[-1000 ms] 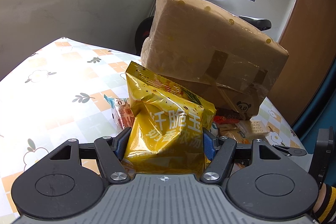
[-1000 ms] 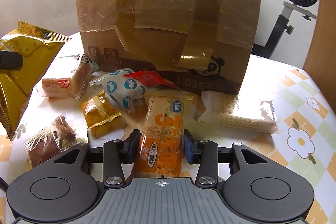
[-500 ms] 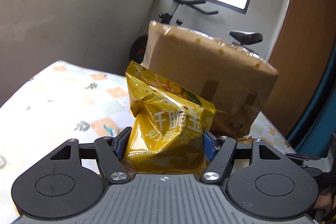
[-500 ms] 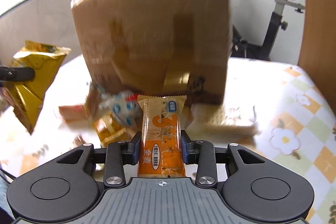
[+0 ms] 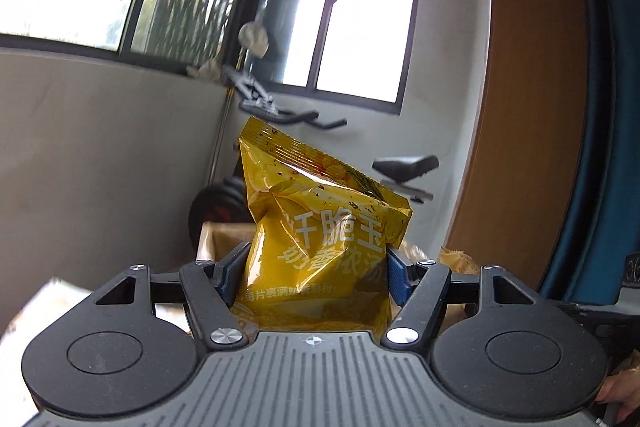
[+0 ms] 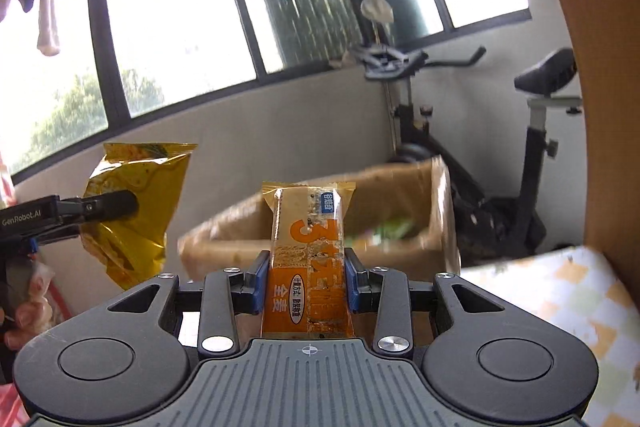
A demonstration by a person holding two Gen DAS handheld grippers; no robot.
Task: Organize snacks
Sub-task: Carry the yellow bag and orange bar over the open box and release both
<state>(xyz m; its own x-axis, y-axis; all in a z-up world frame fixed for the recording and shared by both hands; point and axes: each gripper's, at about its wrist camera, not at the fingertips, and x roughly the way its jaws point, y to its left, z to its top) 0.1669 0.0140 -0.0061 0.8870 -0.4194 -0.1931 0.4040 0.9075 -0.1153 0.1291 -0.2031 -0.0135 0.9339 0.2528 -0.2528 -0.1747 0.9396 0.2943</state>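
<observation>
- Two grippers are raised above the cardboard box (image 6: 400, 203), each carrying one snack.
- I read the left gripper (image 5: 314, 269) as moderately spread, its blue pads pressing both sides of the yellow chip bag (image 5: 320, 227), which stands upright.
- I read the right gripper (image 6: 306, 281) as narrowly set, clamping the orange cracker bar (image 6: 308, 259) upright.
- From the right wrist view, the box stands open-topped behind the bar, on the checkered table (image 6: 560, 291).
</observation>
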